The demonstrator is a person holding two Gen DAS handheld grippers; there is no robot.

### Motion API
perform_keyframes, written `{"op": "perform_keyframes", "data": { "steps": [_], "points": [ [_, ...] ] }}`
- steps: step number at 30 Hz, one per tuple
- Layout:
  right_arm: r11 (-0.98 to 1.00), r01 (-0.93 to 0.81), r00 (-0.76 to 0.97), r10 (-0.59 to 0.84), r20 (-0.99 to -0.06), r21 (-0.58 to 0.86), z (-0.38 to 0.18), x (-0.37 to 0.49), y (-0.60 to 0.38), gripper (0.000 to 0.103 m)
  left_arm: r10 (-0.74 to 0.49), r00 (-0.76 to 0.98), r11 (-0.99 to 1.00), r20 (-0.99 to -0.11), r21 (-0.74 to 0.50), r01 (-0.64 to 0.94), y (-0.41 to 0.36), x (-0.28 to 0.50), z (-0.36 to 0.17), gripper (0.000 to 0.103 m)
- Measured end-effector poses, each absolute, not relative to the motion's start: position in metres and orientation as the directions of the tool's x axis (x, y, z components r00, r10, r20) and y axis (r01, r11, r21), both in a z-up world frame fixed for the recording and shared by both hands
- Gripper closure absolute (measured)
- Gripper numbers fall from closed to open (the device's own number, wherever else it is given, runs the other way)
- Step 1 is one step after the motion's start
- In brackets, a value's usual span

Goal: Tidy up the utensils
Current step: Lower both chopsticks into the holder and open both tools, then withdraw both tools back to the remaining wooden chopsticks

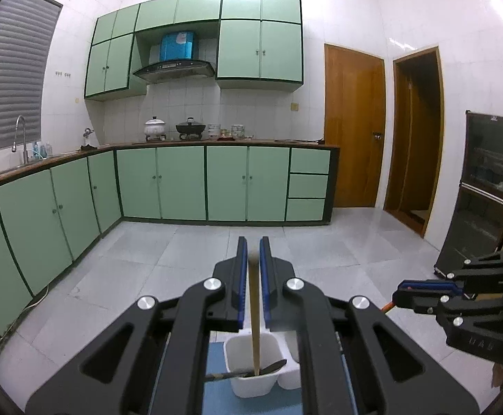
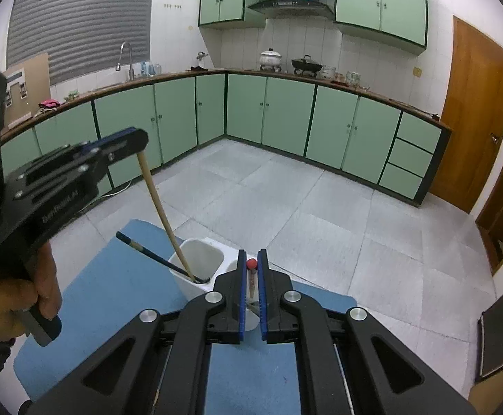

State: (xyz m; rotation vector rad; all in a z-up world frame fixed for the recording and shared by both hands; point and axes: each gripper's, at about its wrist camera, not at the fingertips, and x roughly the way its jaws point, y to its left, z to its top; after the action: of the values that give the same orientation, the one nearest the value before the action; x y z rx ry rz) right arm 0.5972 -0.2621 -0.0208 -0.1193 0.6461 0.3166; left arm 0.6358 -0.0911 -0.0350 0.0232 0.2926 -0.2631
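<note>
Right claw (image 2: 251,263) gripping red-tipped utensil (image 2: 251,278) (above white holder (image 2: 189,285))

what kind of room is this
A home kitchen, most likely: green cabinets run under an L-shaped counter, a range hood hangs above pots on a stove, and a sink faucet stands by the shuttered window.

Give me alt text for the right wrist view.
The right gripper clamps a red-tipped utensil above a white holder on a blue mat; the left gripper lowers a tan-handled utensil into it.
</note>
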Motion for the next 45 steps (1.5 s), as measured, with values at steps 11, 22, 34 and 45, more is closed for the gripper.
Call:
{"op": "perform_keyframes", "data": {
  "steps": [11,22,34,45],
  "points": [
    [0.949,-0.316,0.839,0.270,-0.472,-0.018,0.029,0.529,-0.268,0.088,-0.259,0.938,0.964,-0.229,0.006,0.267,-0.067,0.564,0.008,0.058],
    [0.956,-0.285,0.868,0.288,-0.404,0.068,-0.050,0.352,-0.296,0.070,-0.259,0.915,0.964,-0.310,-0.030,0.263,-0.026,0.387,-0.059,0.043],
    [0.955,-0.236,0.711,0.297,-0.637,0.181,-0.228,0.239,-0.272,0.070,-0.239,0.776,0.963,-0.583,-0.039,0.268,-0.048,0.266,-0.233,0.045],
    [0.956,-0.206,0.705,0.293,-0.646,0.209,-0.241,0.233,-0.279,0.070,-0.193,0.667,0.962,-0.719,-0.005,0.273,-0.063,0.285,-0.287,0.048]
  ]
}}
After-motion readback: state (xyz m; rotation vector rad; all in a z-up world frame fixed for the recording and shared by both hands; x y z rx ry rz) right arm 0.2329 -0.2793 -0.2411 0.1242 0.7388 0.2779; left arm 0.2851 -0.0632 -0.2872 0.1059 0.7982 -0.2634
